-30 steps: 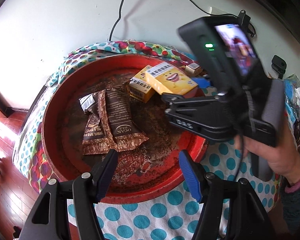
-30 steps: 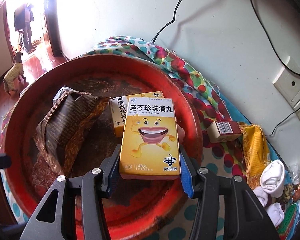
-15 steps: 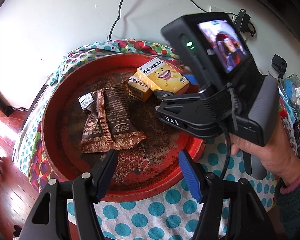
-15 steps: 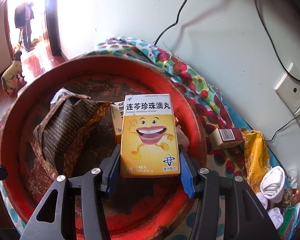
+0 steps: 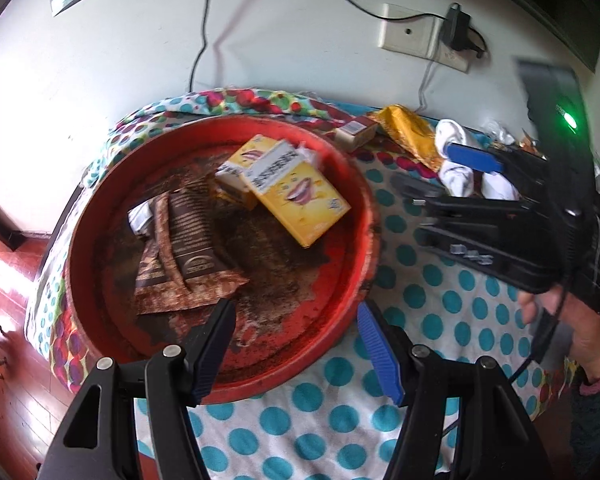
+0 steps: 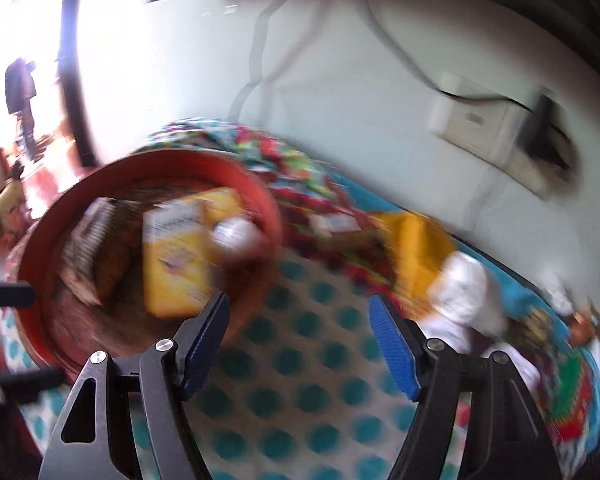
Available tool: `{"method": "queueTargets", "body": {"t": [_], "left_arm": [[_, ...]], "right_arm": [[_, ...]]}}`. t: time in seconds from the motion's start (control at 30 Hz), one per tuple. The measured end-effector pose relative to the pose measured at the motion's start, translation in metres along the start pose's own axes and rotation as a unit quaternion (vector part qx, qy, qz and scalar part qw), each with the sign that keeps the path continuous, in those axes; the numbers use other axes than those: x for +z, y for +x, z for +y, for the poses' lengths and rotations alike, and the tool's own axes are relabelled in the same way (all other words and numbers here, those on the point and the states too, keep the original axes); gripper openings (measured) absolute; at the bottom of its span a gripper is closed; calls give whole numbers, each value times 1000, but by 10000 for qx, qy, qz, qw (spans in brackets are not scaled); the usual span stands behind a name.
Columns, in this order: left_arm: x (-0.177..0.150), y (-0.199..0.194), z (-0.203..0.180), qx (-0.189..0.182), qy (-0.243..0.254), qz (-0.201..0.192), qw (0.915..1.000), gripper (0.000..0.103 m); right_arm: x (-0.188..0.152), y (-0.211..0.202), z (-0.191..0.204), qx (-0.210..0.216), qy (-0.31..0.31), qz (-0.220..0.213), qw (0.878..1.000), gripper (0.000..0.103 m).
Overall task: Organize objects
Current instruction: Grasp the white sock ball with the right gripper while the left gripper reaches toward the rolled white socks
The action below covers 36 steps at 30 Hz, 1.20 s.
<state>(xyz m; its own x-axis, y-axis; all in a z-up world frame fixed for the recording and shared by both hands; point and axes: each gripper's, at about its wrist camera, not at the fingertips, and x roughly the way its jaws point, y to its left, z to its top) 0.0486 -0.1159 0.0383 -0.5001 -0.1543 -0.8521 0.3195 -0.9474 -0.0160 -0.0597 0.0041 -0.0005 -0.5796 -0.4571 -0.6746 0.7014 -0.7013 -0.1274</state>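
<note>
Left wrist view: round red tray (image 5: 352, 292) with worn, dark-stained floor, sitting on white cloth with teal dots (image 5: 440, 320). Inside, flat yellow cardboard box with cartoon mouth (image 5: 300, 196) lying face up, leaning on smaller yellow box (image 5: 232, 184) behind it; two brown foil snack packets (image 5: 184, 256) just beside, toward the tray's left. Left gripper (image 5: 292, 340) hovering over the near rim, jaws apart, nothing between them. Right gripper (image 5: 452, 184) well off to the right over the cloth, near white rolled socks (image 5: 460, 168), free of the box. Small tan carton (image 5: 354, 134) and gold foil pouch (image 5: 408, 132) outside the tray by the wall.

Right wrist view: heavily blurred. Right gripper's blue pads (image 6: 396, 352) spread, having just been opening, only dotted cloth between them. Yellow box visible in the tray at left, no longer clamped.

Handling, as a judgement: yellow box likely light, stiff yet crushable cardboard with smooth printed faces; best taken across its two long narrow edges near the middle, moderate squeeze. Foil packets soft and slippery; better pinched at a crimped end seam.
</note>
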Motion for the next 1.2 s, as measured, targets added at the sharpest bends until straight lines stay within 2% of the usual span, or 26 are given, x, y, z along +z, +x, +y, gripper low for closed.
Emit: {"method": "queueTargets", "body": {"t": [0.23,0.4,0.5,0.73,0.77,0.87,1.07,1.2], "left_arm": [[8,12,-45,-104,392,71,9992,65],[18,24,-82,-117,755,111,9970,65],[24,31,-100,-163,905,114,9957,65],[42,52,-132,-226,1155,98,9930,65],[46,56,-135,-217,1181,75,9927,65],[57,68,-144,-222,1202,87,9925,65],[70,86,-160,-304,1284,-18,9913,65],[77,99,-168,-515,1237,25,9910,65]], "right_arm": [[-45,-13,-99,-754,933,85,9927,71],[-67,-4,-142,-864,1177,267,9889,71],[-73,8,-155,-752,1266,403,9883,71],[-67,32,-159,-575,1242,396,9898,70],[-66,34,-160,-547,1237,384,9901,68],[-66,38,-159,-277,1294,376,9905,47],[-66,30,-159,-458,1274,223,9905,43],[-73,21,-167,-565,1271,192,9901,43]]}}
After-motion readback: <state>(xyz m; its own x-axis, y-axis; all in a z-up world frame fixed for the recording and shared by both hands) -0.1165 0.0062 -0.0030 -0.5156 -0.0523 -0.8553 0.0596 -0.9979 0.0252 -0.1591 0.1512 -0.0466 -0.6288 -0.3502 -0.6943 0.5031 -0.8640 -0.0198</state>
